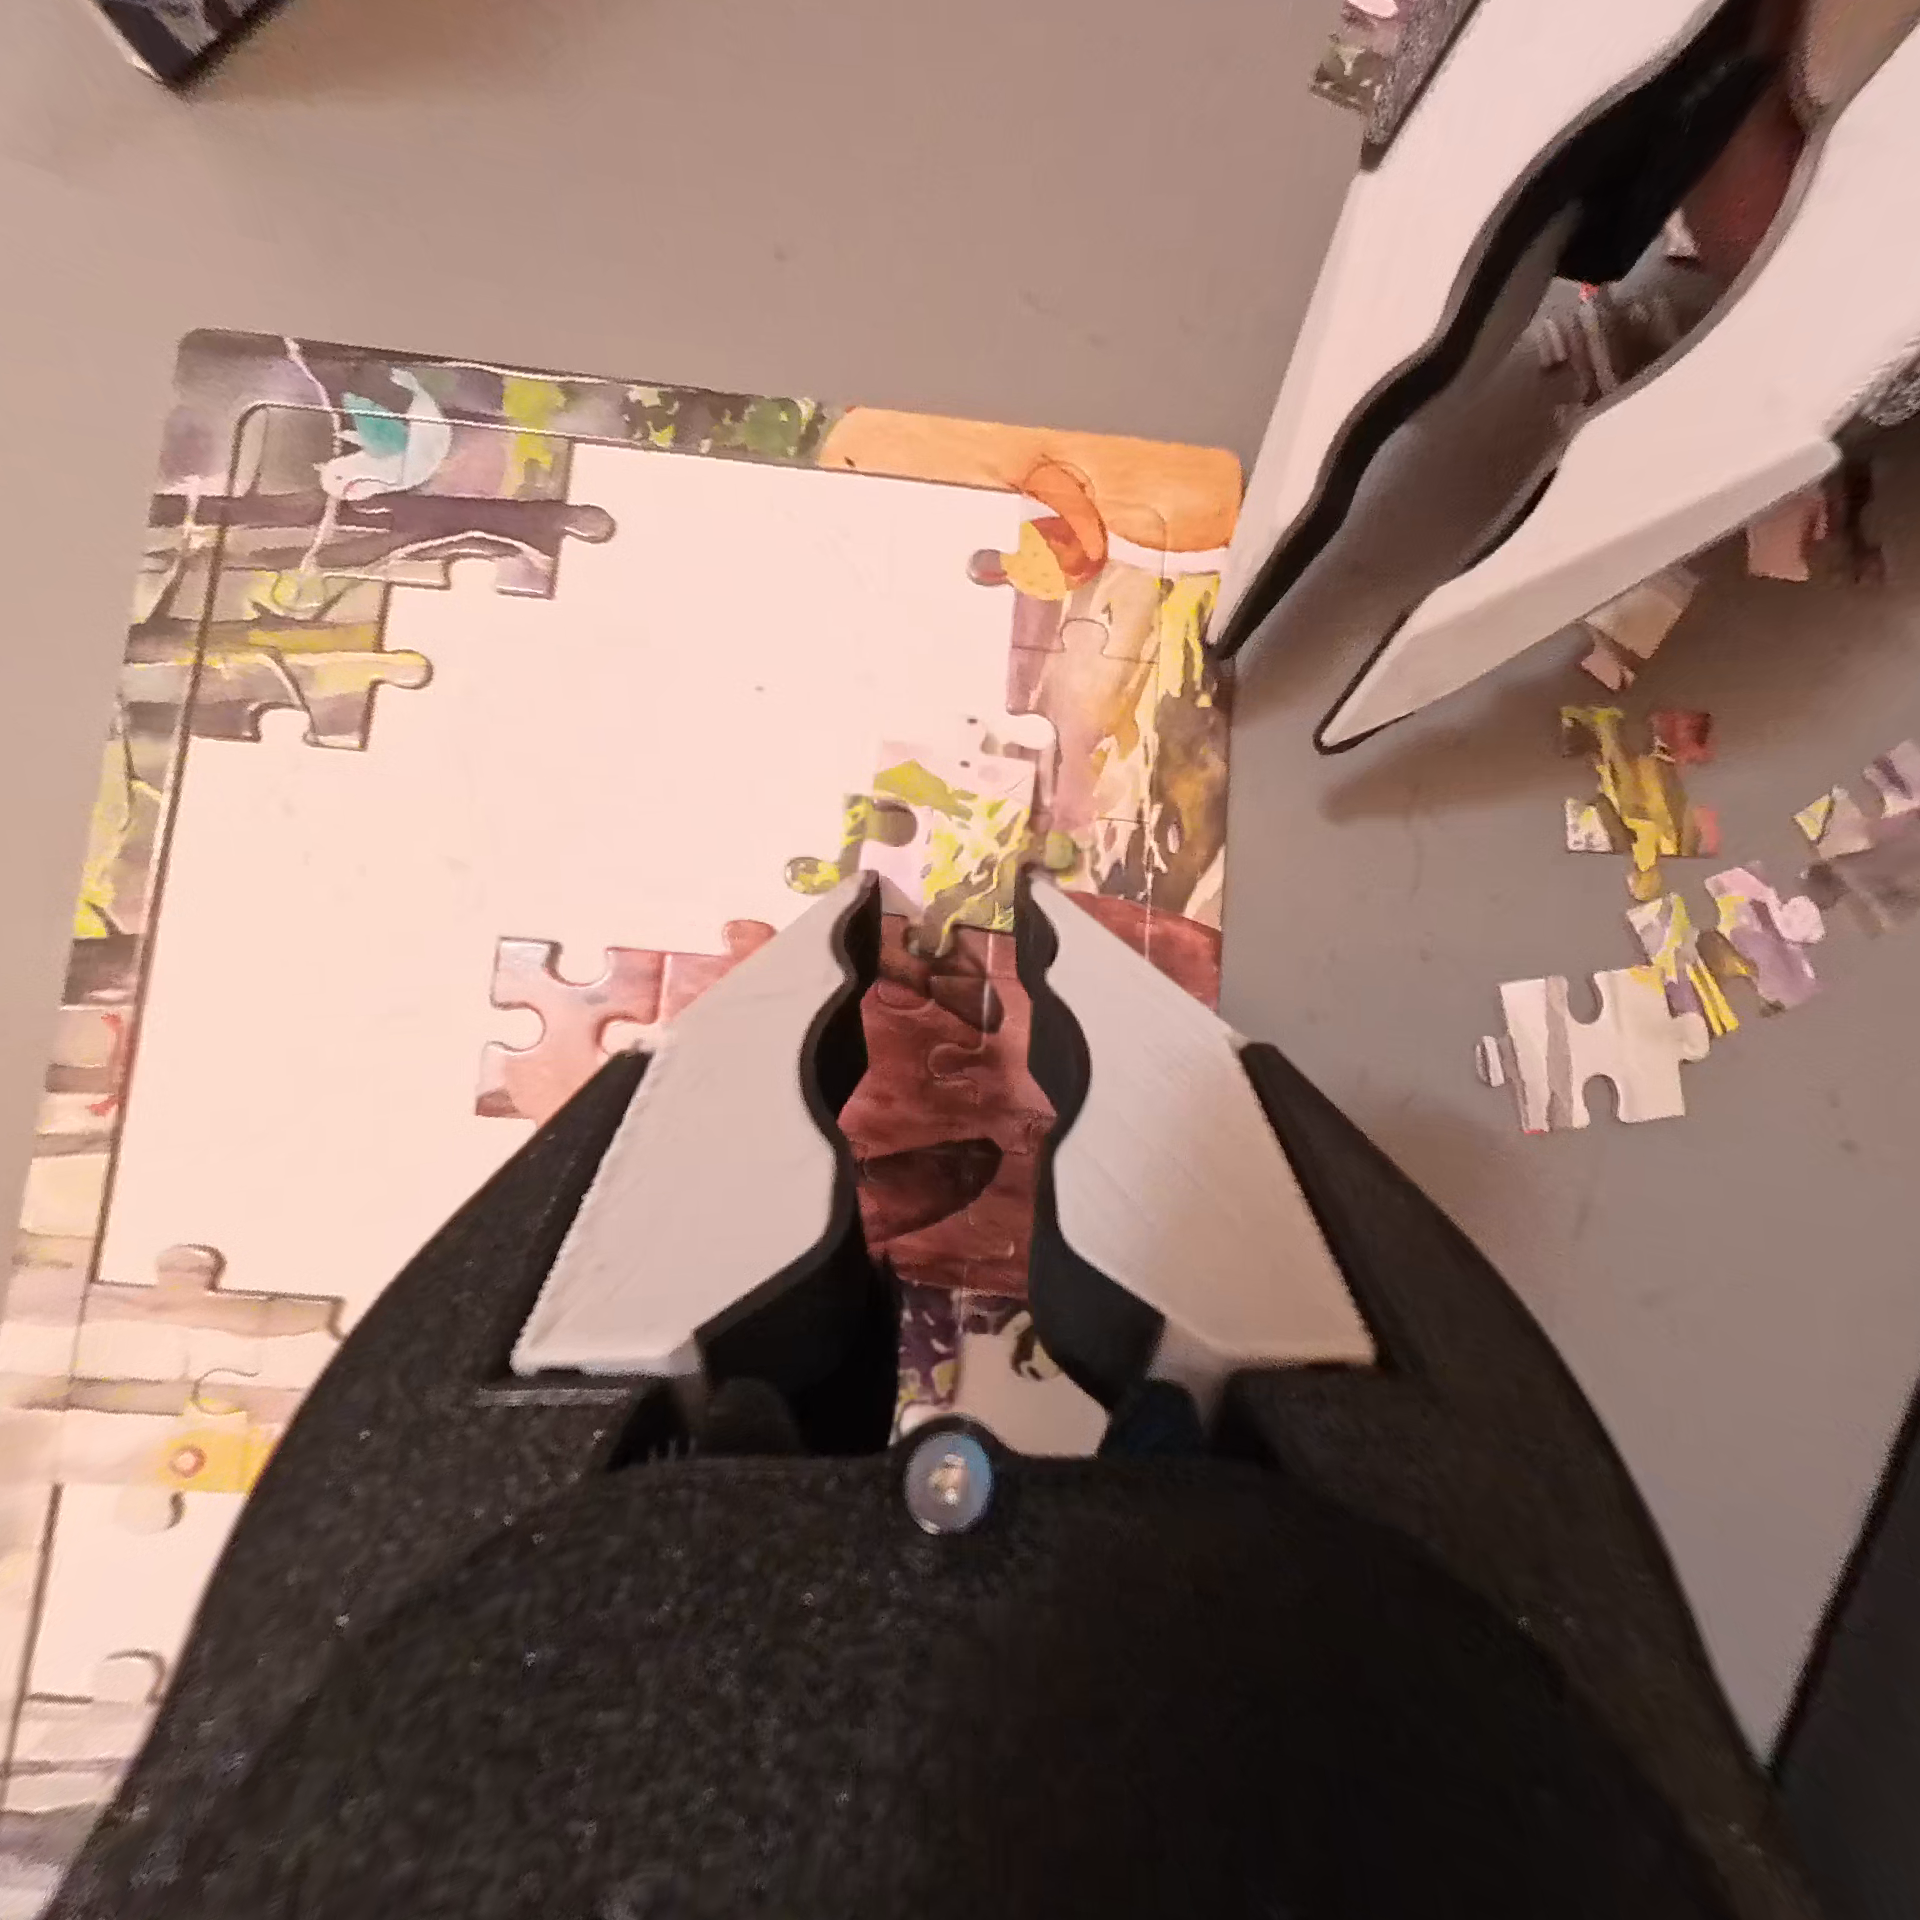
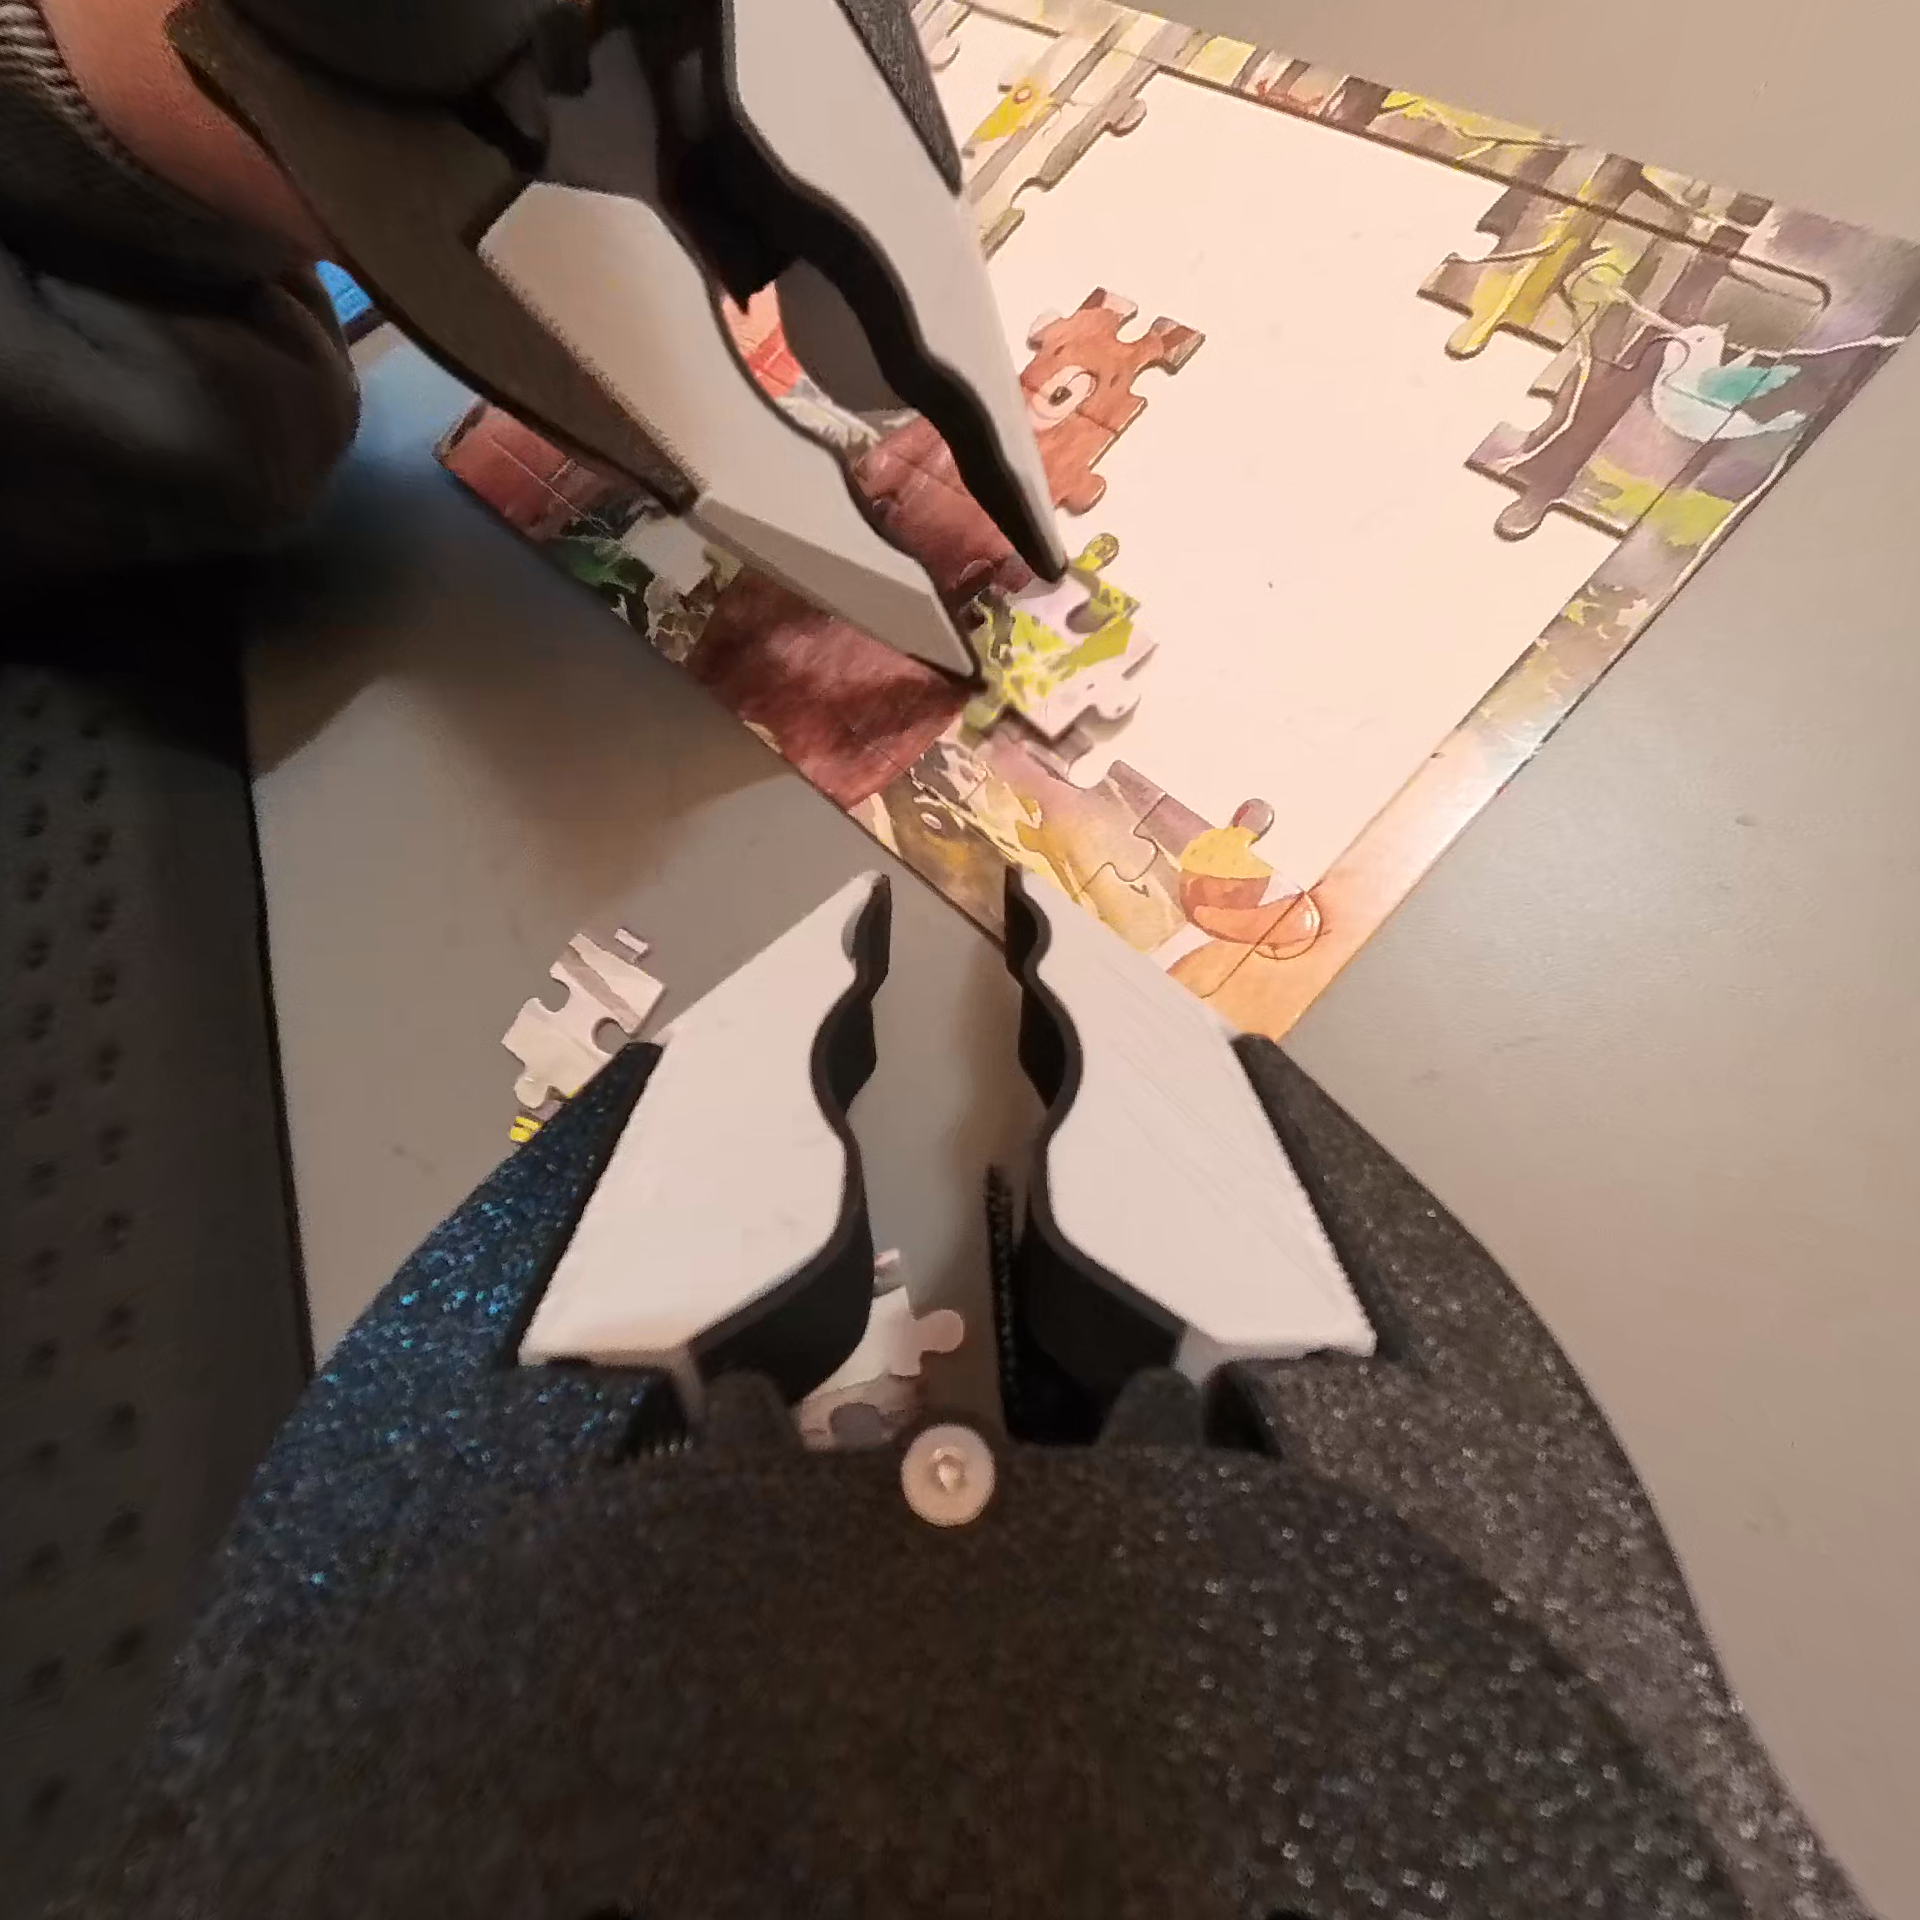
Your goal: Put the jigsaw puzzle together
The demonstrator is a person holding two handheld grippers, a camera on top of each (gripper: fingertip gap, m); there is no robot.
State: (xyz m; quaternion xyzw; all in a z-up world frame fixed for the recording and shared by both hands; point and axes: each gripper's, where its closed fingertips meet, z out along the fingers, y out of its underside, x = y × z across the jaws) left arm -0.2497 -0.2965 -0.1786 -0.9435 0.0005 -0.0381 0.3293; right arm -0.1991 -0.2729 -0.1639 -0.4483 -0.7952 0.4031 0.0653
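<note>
The puzzle board [image 1: 675,727] lies on a grey table, with pieces joined along its border and right side and a white bare middle. My left gripper [image 1: 954,883] is shut on a green-yellow puzzle piece [image 1: 951,831], holding it by its near edge against the joined pieces at the board's right side. In the right wrist view the same gripper [image 2: 1013,623] holds the piece [image 2: 1070,649] slightly tilted over the board [image 2: 1299,520]. My right gripper [image 2: 945,883] is a little open and empty, just off the board's edge; it also shows in the left wrist view [image 1: 1273,691].
Several loose pieces [image 1: 1600,1029] lie on the table right of the board. One pale piece [image 2: 582,1013] lies left of my right gripper and another [image 2: 883,1351] under it. A dark box [image 1: 177,31] is at the far left. A dark perforated surface [image 2: 104,1039] borders the table. The left gripper's tips are roughly 6 centimeters from the right gripper's.
</note>
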